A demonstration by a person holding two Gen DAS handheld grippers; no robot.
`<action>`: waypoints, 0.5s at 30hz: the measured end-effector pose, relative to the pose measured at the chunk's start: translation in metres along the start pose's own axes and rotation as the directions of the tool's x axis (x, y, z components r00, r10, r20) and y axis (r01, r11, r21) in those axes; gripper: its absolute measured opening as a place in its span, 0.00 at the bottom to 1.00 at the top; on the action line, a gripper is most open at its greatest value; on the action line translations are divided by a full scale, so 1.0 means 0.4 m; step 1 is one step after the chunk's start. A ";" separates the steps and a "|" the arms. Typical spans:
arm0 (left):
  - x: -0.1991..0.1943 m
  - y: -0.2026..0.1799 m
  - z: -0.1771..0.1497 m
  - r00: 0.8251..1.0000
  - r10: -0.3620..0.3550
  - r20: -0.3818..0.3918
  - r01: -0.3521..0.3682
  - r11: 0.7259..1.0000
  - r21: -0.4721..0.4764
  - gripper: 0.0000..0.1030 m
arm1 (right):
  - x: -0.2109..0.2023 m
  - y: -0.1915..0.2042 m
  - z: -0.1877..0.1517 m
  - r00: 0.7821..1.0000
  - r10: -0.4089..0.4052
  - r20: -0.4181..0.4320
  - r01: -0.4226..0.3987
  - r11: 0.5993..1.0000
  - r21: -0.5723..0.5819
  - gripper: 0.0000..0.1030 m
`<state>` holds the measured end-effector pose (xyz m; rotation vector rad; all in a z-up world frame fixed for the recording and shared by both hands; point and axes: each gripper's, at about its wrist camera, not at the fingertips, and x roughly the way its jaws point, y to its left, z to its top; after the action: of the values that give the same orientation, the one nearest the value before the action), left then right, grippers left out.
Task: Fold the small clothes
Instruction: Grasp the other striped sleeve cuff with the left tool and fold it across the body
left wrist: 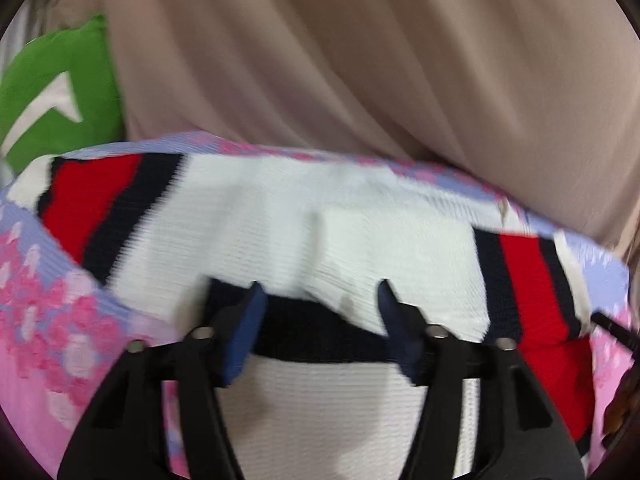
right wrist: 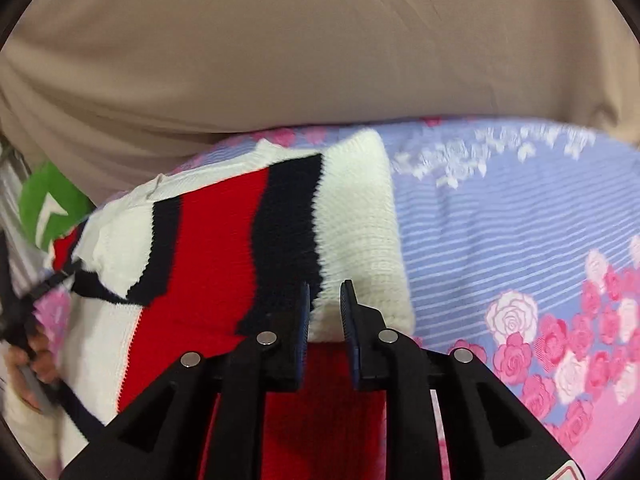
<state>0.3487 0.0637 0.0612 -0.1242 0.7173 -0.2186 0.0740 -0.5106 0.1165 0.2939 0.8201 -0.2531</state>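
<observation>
I am working over a bed covered in a floral sheet, lilac stripes with pink and white roses, and a wall of beige fabric fills everything from nine o'clock round to three o'clock in both views. A green cushion with a white arrow shape sits at about ten o'clock in the left wrist view and at nine o'clock in the right one.

The knit sweater, white with red and navy stripes, lies on the sheet across the centre of my left view, a striped part at ten o'clock and another at four o'clock. My left gripper is spread wide, its blue fingertips over the sweater's navy band at six o'clock; that view is blurred, so I cannot tell whether they touch the knit.

In the right view the sweater runs from centre out to eight o'clock, its white edge reaching one o'clock. My right gripper has its jaws only a narrow gap apart, and white knit shows between them; I cannot tell whether they pinch it. A hand shows at eight o'clock.
</observation>
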 end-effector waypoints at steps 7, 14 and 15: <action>-0.031 0.482 0.116 0.976 0.218 -0.026 -0.214 0.921 -0.326 0.70 | 0.018 0.107 -0.095 0.994 0.094 -0.049 -0.097 0.993 -0.062 0.27; 0.038 0.807 0.109 0.978 0.200 -0.065 -0.196 0.756 -0.624 0.67 | 0.042 0.126 -0.125 0.997 0.032 -0.071 -0.039 0.995 -0.094 0.37; 0.050 0.819 0.106 0.982 0.181 -0.057 -0.175 0.744 -0.645 0.61 | 0.070 0.149 -0.126 0.997 0.030 -0.073 -0.036 0.995 -0.091 0.37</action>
<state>0.4425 0.3784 0.0190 -0.7231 0.7674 0.2309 0.0778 -0.4405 0.0724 0.2305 0.8942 -0.1737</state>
